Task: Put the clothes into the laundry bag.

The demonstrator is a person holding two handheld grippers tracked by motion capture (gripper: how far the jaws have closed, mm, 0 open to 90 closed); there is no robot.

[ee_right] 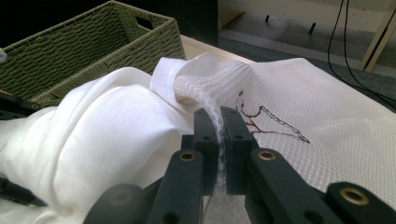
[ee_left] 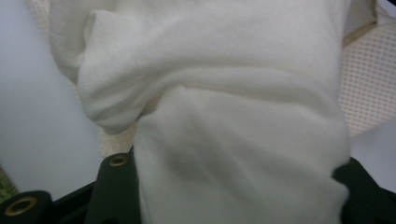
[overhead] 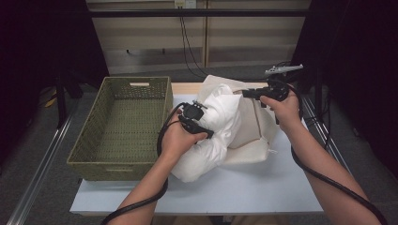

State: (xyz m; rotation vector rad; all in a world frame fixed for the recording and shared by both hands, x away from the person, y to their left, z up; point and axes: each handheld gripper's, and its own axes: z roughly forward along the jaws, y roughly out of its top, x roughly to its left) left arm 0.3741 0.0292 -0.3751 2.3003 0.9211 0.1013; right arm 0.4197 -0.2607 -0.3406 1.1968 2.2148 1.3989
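Pillow (overhead: 213,126) — white, soft, half inside waffle-textured cover (overhead: 253,122)

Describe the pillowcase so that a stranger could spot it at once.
Start at the green woven basket on the table's left; just right of it lies a heap of white bedding. The pillowcase is the textured, waffle-weave cover on the heap's right side, pinched by the right hand-held gripper. A dark embroidered outline sets it apart from the smooth white pillow beside it.

Soft matt cloth pillow (overhead: 211,126), waffle-textured cover (ee_right: 299,93), woven wicker basket (overhead: 119,159).
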